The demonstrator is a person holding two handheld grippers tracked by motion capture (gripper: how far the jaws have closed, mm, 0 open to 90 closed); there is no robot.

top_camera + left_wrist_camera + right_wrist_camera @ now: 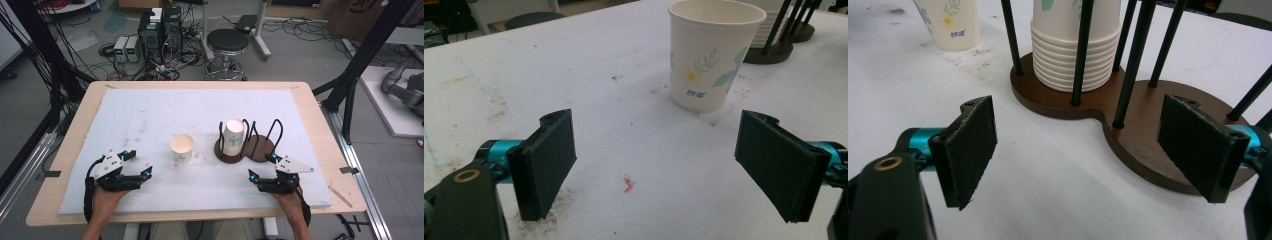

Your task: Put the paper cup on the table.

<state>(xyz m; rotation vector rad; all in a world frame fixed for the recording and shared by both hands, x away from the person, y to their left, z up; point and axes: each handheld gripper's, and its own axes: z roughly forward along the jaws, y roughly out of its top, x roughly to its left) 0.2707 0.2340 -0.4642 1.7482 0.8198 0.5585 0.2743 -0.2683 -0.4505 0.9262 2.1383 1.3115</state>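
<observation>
A single paper cup (182, 147) with a flower print stands upright on the white mat, open end up; it appears ahead of my left jaws (714, 52) and at the far left of the right gripper view (949, 22). A stack of nested cups (233, 136) (1075, 42) sits upside down in the left bay of a brown two-bay holder (260, 148) (1148, 135) with black rods. My left gripper (137, 164) (659, 167) rests open, short of the single cup. My right gripper (262, 167) (1083, 150) stands open just before the holder, nothing between its jaws.
A white mat (150, 115) covers most of the wooden table (320, 130). A small orange crumb (628, 185) lies between my left jaws. Behind the table are a round stool (227, 42), electronics boxes (157, 32) and cables on the floor.
</observation>
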